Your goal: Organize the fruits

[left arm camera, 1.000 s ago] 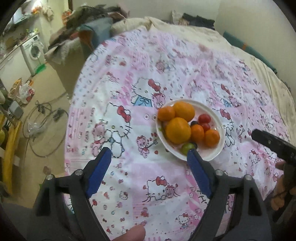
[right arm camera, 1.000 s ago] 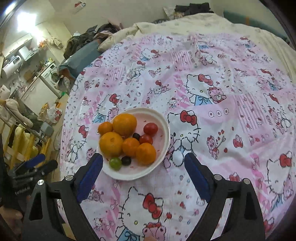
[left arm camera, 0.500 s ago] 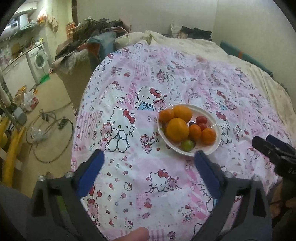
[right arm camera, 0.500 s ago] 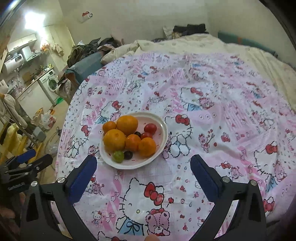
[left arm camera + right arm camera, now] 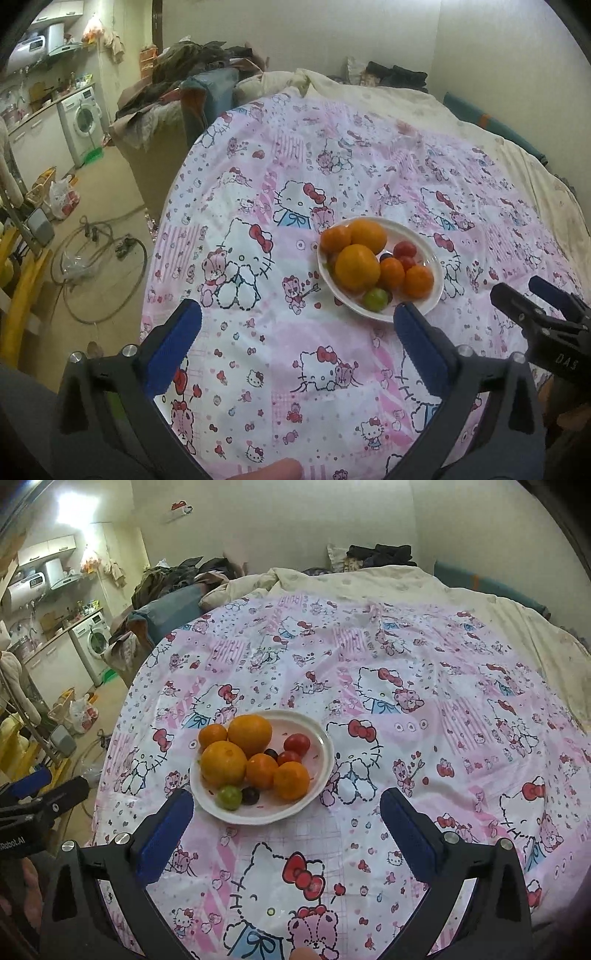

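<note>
Left wrist view shows a bed under a pink-and-white cartoon-cat printed sheet [image 5: 332, 177], with a white oval plate [image 5: 432, 254] near its middle holding large oranges [image 5: 356, 267], small mandarins [image 5: 417, 281], red cherry tomatoes [image 5: 404, 250] and a green grape [image 5: 375, 299]. Both the left tool [image 5: 297, 323] and right tool [image 5: 286, 806] have just been opening; their blue-padded fingers [image 5: 166, 832] stand spread wide with nothing between them, short of the plate.

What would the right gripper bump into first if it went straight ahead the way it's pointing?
Probably the pink cartoon bedsheet, just right of the white plate of fruit. The right gripper is open and empty, aimed down at the bed. The plate sits nearer its left finger, so it might clip the rim; depth is unclear.
</note>
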